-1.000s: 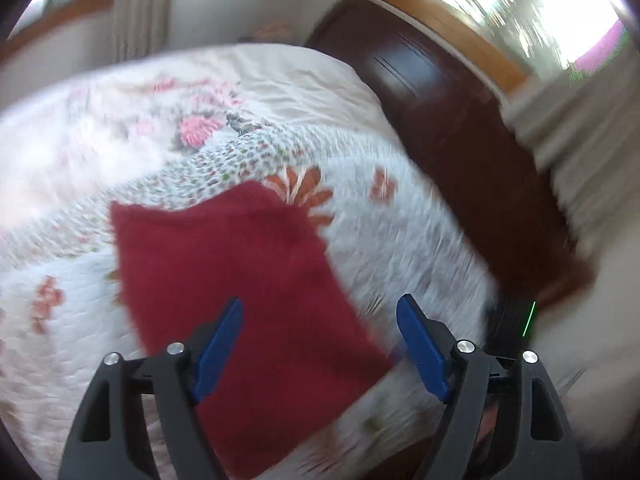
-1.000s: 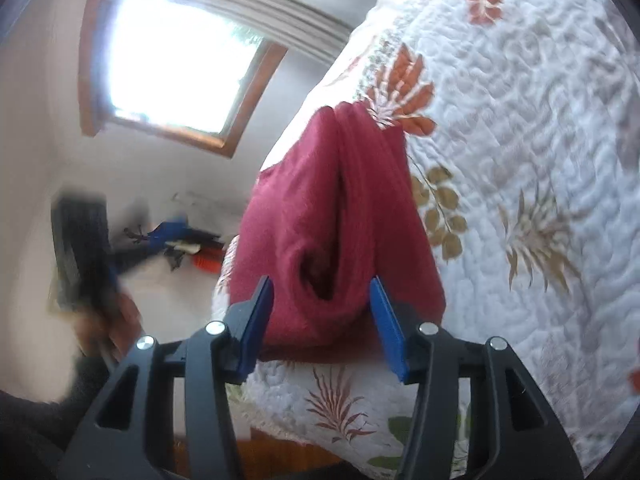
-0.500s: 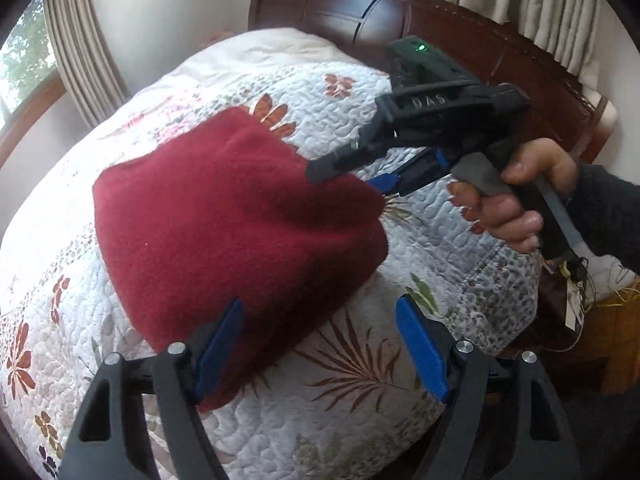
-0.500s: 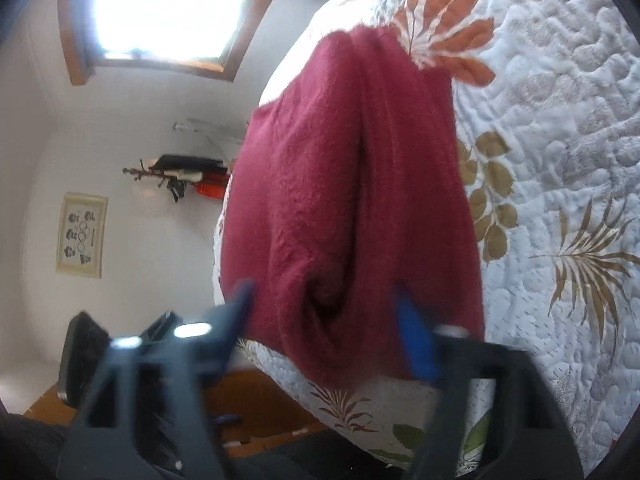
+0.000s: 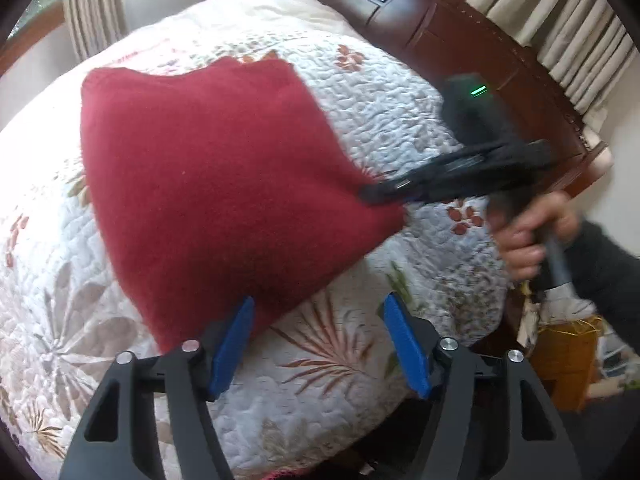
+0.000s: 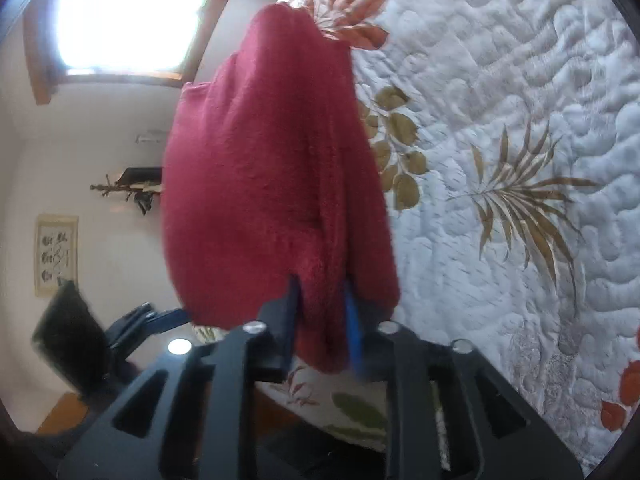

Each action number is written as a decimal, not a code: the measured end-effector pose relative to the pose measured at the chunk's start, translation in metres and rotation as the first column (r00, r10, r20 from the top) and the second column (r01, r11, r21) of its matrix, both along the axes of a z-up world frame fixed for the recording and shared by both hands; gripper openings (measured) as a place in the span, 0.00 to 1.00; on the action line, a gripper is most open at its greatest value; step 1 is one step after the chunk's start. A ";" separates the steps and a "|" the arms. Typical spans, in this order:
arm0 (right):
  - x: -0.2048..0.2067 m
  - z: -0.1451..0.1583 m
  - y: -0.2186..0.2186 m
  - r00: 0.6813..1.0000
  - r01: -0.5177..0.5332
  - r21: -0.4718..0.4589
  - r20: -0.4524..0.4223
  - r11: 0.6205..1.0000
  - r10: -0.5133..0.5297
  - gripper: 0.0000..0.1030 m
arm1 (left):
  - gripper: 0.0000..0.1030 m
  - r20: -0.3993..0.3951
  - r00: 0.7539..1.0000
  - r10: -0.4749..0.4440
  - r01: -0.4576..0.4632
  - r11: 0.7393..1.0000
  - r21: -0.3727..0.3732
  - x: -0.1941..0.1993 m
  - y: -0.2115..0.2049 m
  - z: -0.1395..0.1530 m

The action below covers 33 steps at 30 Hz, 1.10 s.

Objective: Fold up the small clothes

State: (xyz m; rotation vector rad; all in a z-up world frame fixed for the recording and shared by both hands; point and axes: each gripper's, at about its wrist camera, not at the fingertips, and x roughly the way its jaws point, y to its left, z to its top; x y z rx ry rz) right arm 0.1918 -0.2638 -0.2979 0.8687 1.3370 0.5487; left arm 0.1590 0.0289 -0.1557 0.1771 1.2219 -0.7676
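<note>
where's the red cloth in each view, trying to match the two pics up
Left wrist: the red cloth fills the centre-left, lying on the floral quilt, its right corner pinched by the right gripper.
Right wrist: the red cloth stands centre-left, its near end clamped in the right gripper.
Shared landmark: the floral quilt.

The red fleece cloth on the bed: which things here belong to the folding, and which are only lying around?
Belongs to the job:
- red fleece cloth
- right gripper, shut on its corner
- left gripper, open

Only around:
- white floral quilt
- dark wooden headboard
- framed wall picture
</note>
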 end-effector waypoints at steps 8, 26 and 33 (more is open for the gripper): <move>0.045 0.055 -0.023 0.984 0.079 -0.035 0.161 0.996 -0.072 0.46 | 0.68 0.011 0.998 0.054 -0.053 0.997 -0.055 0.027 0.002 0.003; 0.138 0.006 0.009 0.985 0.091 -0.277 0.169 0.957 -0.045 0.10 | 0.70 -0.081 0.993 0.089 -0.094 0.993 -0.065 0.038 0.011 -0.041; 0.087 0.059 -0.016 0.967 0.098 -0.129 0.247 0.987 -0.063 0.23 | 0.74 -0.045 0.992 0.117 -0.123 0.976 -0.177 0.036 0.033 0.014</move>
